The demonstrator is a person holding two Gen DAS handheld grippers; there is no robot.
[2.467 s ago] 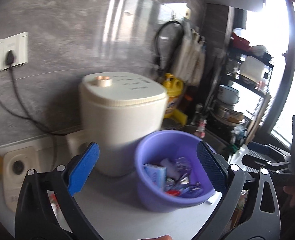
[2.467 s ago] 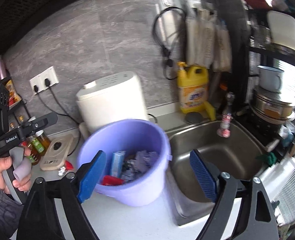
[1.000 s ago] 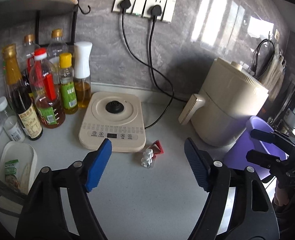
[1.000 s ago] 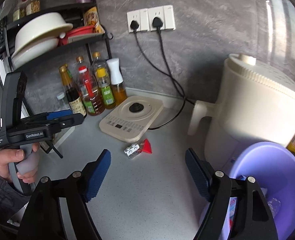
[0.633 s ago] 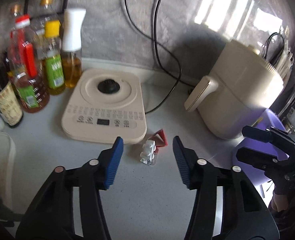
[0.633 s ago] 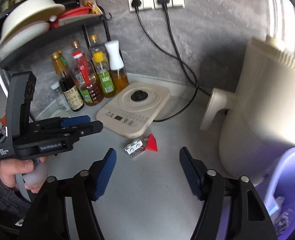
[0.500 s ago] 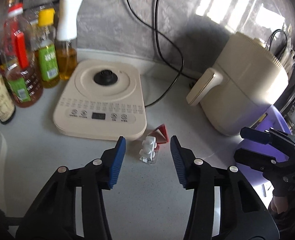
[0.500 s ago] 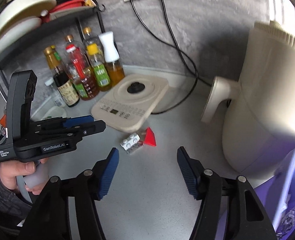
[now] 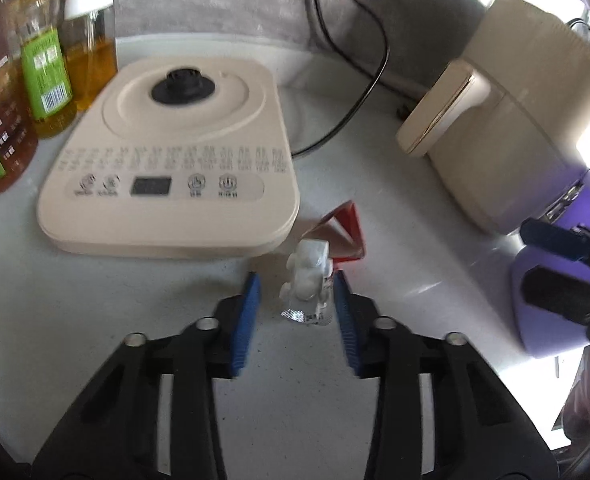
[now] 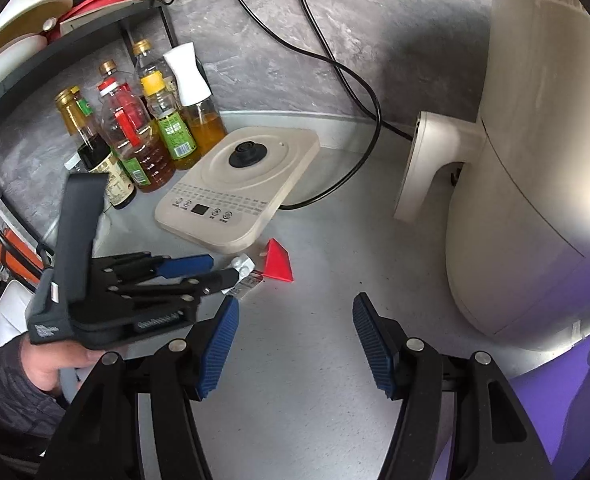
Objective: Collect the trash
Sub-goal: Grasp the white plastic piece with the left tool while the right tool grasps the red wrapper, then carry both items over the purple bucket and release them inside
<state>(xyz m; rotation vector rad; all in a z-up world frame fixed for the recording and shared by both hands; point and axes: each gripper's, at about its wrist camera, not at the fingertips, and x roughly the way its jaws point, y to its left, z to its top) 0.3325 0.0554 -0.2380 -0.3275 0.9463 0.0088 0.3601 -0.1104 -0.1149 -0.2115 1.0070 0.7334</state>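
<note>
Left gripper [image 9: 297,292] pitched down over table [image 9: 295,400], jaws just closing around blister pack [image 9: 307,280], pads not yet pressing. Right gripper [image 10: 295,336] held open, empty. Red wrapper [image 9: 345,236] partly hidden behind pack.

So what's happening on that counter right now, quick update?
Left gripper jaws closing around white blister pack, not yet pinching. Right gripper open, empty. Red wrapper touching the pack behind; kettle base close by.
</note>
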